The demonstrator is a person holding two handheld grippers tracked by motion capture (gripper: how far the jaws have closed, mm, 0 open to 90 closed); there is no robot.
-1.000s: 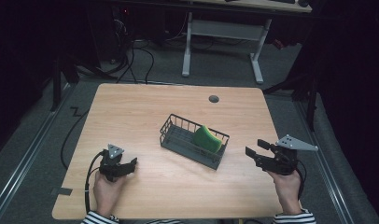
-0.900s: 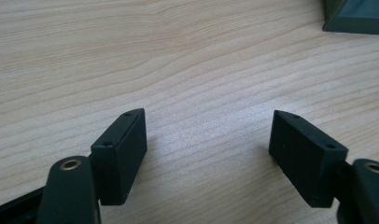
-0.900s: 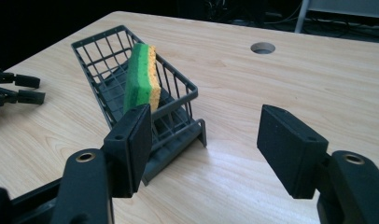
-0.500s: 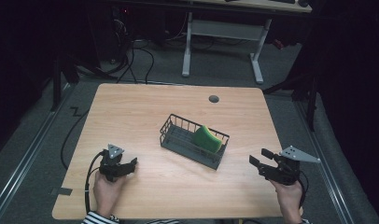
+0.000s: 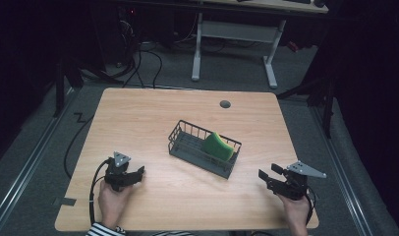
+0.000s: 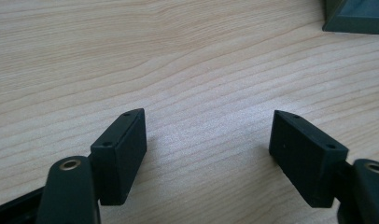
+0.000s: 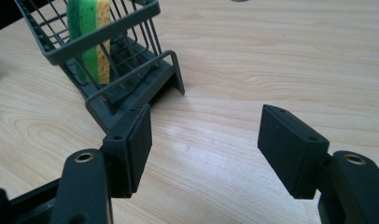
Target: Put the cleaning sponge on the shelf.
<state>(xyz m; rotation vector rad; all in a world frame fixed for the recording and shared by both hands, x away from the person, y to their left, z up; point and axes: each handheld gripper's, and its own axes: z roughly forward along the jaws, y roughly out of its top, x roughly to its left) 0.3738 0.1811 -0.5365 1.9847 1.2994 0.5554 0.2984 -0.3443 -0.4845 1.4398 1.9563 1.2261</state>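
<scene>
A green sponge (image 5: 218, 146) stands in the wire basket (image 5: 180, 142) at desk (image 5: 153, 108) centre; left gripper (image 5: 130, 176) and right gripper (image 5: 267, 178) rest near the front corners, fingers spread, empty.

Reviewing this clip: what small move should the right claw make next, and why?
Probably ease the right claw forward toward the wire basket: its jaws stand open and empty over the table, and the green sponge stands in the basket just ahead.

Both grippers sit low near the person's edge, one in each hand – the left gripper (image 5: 138, 171) and the right gripper (image 5: 265, 175) have jaws wide apart, nothing between them.
</scene>
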